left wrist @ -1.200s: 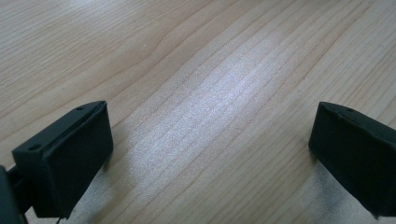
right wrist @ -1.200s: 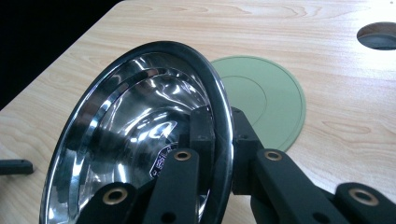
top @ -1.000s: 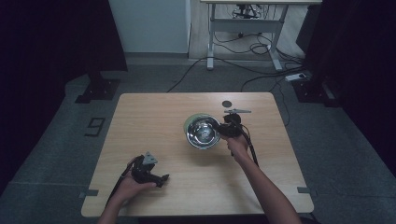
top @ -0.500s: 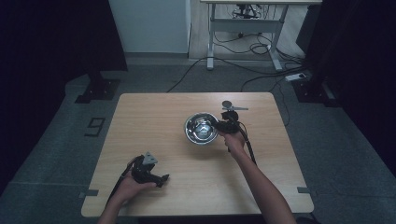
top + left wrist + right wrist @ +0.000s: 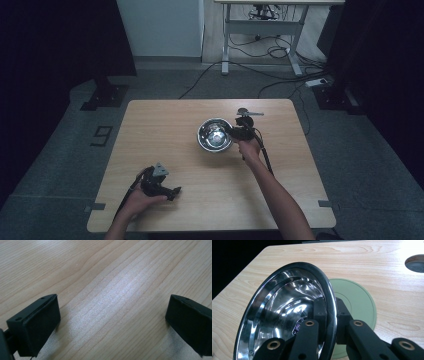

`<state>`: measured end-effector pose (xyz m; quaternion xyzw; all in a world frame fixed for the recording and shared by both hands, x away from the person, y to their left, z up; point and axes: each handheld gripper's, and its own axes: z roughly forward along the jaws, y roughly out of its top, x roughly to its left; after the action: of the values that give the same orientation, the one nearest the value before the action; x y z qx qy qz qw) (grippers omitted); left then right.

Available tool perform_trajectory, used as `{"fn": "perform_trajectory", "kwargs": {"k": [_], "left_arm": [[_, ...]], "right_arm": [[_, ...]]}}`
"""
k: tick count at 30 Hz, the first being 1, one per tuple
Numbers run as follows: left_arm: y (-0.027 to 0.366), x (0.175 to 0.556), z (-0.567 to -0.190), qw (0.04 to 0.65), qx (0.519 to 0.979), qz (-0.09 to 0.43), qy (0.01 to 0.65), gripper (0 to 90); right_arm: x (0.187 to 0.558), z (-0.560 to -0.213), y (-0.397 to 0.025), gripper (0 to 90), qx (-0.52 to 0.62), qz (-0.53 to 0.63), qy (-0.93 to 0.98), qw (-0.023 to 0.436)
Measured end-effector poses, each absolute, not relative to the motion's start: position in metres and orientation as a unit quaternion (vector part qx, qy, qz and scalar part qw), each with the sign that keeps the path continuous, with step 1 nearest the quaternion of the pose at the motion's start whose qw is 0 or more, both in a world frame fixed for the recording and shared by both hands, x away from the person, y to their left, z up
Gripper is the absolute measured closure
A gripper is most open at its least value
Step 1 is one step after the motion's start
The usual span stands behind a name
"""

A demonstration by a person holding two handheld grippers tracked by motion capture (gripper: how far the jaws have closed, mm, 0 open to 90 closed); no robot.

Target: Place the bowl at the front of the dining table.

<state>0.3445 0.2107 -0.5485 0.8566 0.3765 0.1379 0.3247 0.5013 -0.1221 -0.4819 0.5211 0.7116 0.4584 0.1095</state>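
A shiny steel bowl (image 5: 214, 135) sits at the middle of the wooden table (image 5: 165, 125). My right gripper (image 5: 234, 131) is shut on its right rim. In the right gripper view the bowl (image 5: 284, 315) is tilted up on edge, its rim pinched between the jaws of the right gripper (image 5: 330, 307). A round green mat (image 5: 357, 302) lies flat on the wood just behind it. My left gripper (image 5: 161, 186) rests near the table's front left. Its fingers (image 5: 35, 323) stand wide apart over bare wood with nothing between them.
A small dark disc (image 5: 243, 111) with a thin grey piece beside it lies behind the right gripper; the disc (image 5: 415, 263) also sits at the far edge of the right gripper view. Cables trail from both grippers toward the table's front edge.
The right gripper has tipped the bowl up and drawn it slightly back, so the green rim seen around it earlier is now covered in the high view. The left gripper has stayed put.
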Motion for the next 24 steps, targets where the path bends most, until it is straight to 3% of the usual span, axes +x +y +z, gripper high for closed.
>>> {"fn": "perform_trajectory", "kwargs": {"k": [24], "left_arm": [[0.211, 0.345, -0.549, 0.325, 0.857, 0.137, 0.375, 0.0]], "right_arm": [[0.529, -0.491, -0.109, 83.7, 0.533, 0.443, 0.712, 0.115]]}}
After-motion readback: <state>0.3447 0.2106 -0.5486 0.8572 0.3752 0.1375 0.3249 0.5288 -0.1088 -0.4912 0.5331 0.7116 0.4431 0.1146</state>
